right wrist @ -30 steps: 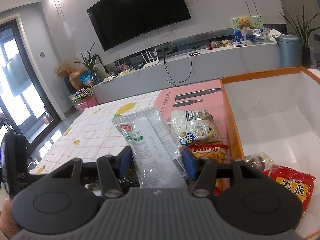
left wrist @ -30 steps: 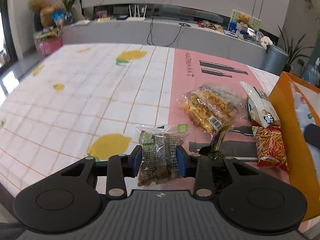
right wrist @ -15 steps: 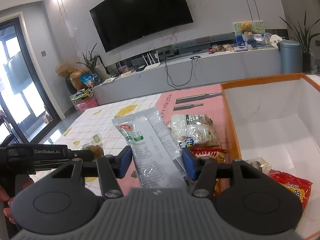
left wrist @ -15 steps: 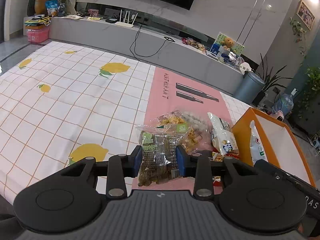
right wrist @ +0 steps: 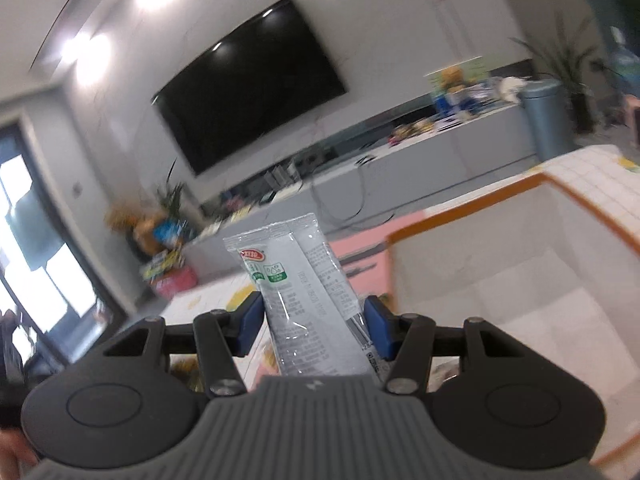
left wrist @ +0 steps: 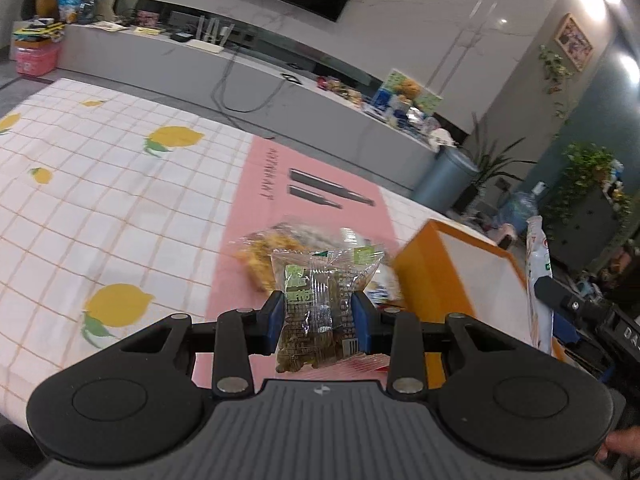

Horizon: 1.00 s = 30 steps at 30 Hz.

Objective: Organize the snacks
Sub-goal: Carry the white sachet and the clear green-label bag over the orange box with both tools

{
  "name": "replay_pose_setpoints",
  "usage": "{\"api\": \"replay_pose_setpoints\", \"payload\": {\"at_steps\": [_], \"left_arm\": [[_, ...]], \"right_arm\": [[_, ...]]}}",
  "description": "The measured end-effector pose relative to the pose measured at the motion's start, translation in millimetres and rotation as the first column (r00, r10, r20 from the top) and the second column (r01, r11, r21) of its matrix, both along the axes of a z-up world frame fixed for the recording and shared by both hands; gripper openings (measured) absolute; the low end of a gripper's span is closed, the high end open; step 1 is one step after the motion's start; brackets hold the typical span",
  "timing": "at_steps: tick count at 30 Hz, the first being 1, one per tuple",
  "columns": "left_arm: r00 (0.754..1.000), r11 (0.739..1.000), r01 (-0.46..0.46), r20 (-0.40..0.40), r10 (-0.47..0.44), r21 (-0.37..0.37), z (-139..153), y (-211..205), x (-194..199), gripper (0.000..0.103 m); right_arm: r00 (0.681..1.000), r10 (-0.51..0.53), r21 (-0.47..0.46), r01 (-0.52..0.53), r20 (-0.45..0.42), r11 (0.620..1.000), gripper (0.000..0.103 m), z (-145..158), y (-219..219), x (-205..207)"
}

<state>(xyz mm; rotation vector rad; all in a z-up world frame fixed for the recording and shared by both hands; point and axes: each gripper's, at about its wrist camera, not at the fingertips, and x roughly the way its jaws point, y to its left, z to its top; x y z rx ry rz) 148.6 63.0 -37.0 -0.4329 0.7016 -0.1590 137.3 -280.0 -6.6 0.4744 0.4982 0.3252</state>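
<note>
- Right now the big orange box (left wrist: 424,276) sits on the table at the right side, with its open top facing up. It is the place for the snacks, I think. A good way to do this step is to bring each pack over the opening, go low, and only then let go, so nothing bounces out.
- Next, the long grey-white packet (right wrist: 304,296) is squeezed between the blue pads of the right gripper (right wrist: 314,326). It sticks out straight ahead along the fingers, its long side pointing forward and up. The box opening is just to its right, so a small turn that way should do.
- Then the small clear pack of green-brown snacks (left wrist: 318,312) is pinched tight in the left gripper (left wrist: 318,316). It stands up, label end on top. It is held above the pink mat (left wrist: 256,216), near the box corner.
- Last, a yellow snack bag (left wrist: 260,248) lies on the mat, waiting.
</note>
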Motion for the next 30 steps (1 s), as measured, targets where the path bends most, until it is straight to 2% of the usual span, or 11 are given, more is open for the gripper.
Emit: {"api": "replay_pose_setpoints", "payload": {"at_steps": [4,7,10,14,19,24,27,30], "left_arm": [[0.999,0.999,0.042,0.013,-0.042,-0.013,5.5,-14.1,-1.9,0.040],[0.997,0.997,0.071,0.019,-0.071,-0.017,8.5,-23.2,-4.4,0.040],[0.996,0.995,0.092,0.023,-0.092,-0.028,12.9,-29.5,-8.6,0.040],[0.993,0.992,0.118,0.018,-0.118,-0.040,20.7,-40.3,-11.1,0.040],[0.989,0.990,0.138,0.050,-0.136,-0.041,40.4,-63.5,-11.3,0.040],[0.981,0.980,0.187,0.058,-0.183,-0.074,55.2,-89.3,-5.5,0.040],[0.974,0.974,0.220,0.062,-0.217,-0.049,60.3,-106.8,-3.1,0.040],[0.969,0.971,0.240,0.064,-0.238,-0.019,60.9,-118.8,-2.4,0.040]], "right_arm": [[0.993,-0.114,-0.104,0.115,0.015,0.988,0.054,8.6,-28.9,-11.7],[0.978,-0.209,-0.166,0.204,-0.010,0.965,0.054,7.1,-48.0,-16.2],[0.965,-0.258,-0.202,0.243,-0.050,0.949,0.054,2.9,-64.0,-16.0],[0.966,-0.247,-0.256,0.220,-0.080,0.941,0.054,-0.8,-71.7,-12.7],[0.960,-0.222,-0.308,0.162,-0.172,0.938,0.054,-14.9,-75.7,0.6],[0.949,-0.242,-0.383,0.151,-0.201,0.911,0.054,-23.0,-79.2,9.2],[0.946,-0.233,-0.374,0.137,-0.225,0.917,0.054,-27.7,-84.2,14.7],[0.945,-0.216,-0.412,0.100,-0.244,0.906,0.054,-32.9,-82.2,23.5]]}}
